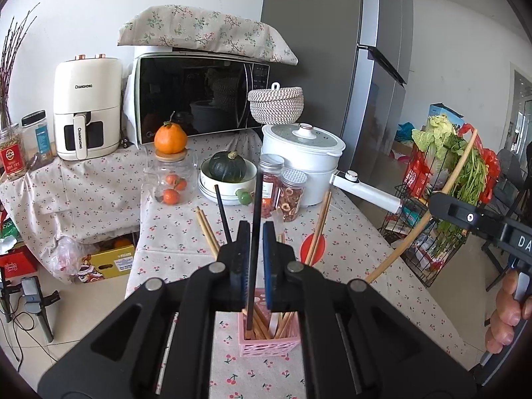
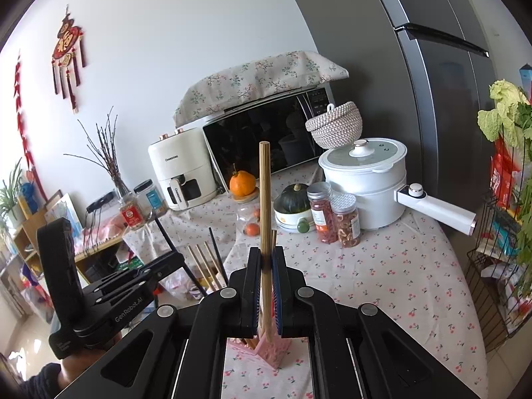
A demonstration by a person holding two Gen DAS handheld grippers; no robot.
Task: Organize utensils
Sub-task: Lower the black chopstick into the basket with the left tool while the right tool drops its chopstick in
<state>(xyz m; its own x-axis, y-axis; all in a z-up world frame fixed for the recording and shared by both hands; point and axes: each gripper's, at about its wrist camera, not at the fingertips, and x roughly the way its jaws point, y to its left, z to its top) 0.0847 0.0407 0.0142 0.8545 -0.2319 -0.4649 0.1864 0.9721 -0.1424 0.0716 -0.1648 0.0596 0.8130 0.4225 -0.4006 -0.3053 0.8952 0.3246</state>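
My left gripper (image 1: 256, 229) hangs over a pink basket (image 1: 269, 345) that has several wooden chopsticks in it. A black chopstick (image 1: 254, 232) stands upright between its blue pads with its lower end in the basket. A sliver of space shows beside the stick, so the pads do not press on it. My right gripper (image 2: 266, 252) is shut on a wooden chopstick (image 2: 265, 193), held upright above the pink basket (image 2: 272, 345). In the left wrist view the right gripper (image 1: 435, 202) is at the far right. Loose wooden chopsticks (image 1: 206, 232) and another black one (image 1: 222, 212) lie on the cloth beyond.
Behind the chopsticks stand two spice jars (image 1: 282, 189), a bowl with a green pumpkin (image 1: 227, 179), a glass jar of oranges (image 1: 171, 179) and a white pot (image 1: 306, 156) with a long handle. A microwave (image 1: 199, 96) is at the back, a wire rack of vegetables (image 1: 442, 179) off the table's right edge.
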